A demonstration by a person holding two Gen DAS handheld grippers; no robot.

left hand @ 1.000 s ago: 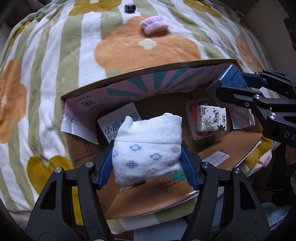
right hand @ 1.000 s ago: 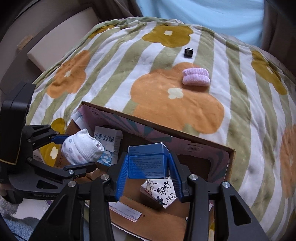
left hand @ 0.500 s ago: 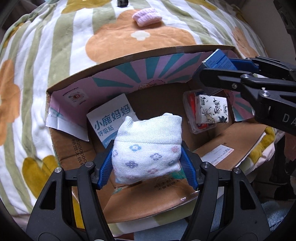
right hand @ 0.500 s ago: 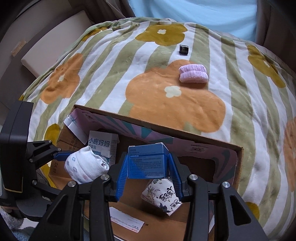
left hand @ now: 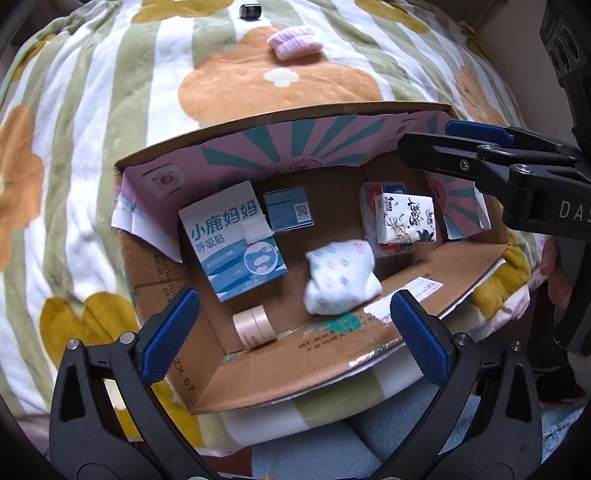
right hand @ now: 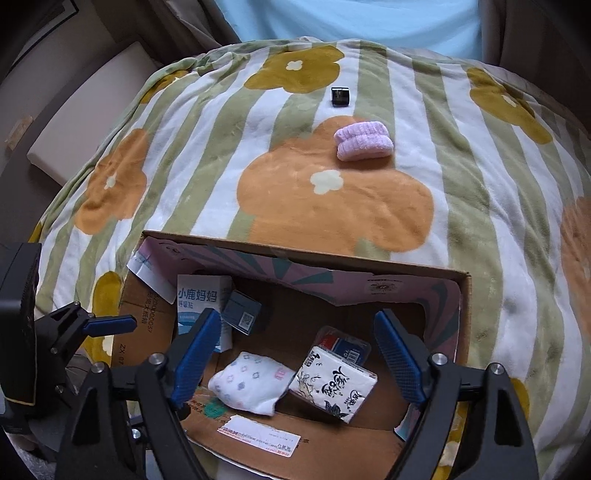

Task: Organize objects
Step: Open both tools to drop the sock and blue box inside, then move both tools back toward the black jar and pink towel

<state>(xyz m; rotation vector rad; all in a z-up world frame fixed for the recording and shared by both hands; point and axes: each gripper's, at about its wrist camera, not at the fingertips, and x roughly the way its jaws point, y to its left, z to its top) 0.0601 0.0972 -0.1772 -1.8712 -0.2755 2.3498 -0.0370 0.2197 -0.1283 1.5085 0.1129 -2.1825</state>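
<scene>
An open cardboard box [left hand: 258,373] [right hand: 458,295] lies on a flowered blanket. Inside it are a white patterned sock roll [left hand: 341,282] [right hand: 249,380], a small blue box [left hand: 289,209] [right hand: 242,312], a white-and-blue carton [left hand: 234,242] [right hand: 201,299], a tissue pack [left hand: 404,219] [right hand: 334,384] and a tape roll [left hand: 255,326]. My left gripper [left hand: 291,334] is open and empty above the box's near side. My right gripper [right hand: 301,360] is open and empty above the box. A pink sock roll [left hand: 295,42] [right hand: 364,140] and a small black object [left hand: 249,11] [right hand: 340,96] lie on the blanket beyond.
The striped flower blanket [right hand: 332,192] covers a rounded bed. A beige cushion or board [right hand: 85,110] lies off the bed's left side. A pale blue rug [left hand: 314,450] shows below the box.
Both grippers have opened. The white sock roll dropped from the left gripper into the box. The blue box dropped from the right gripper into the box beside the carton.
</scene>
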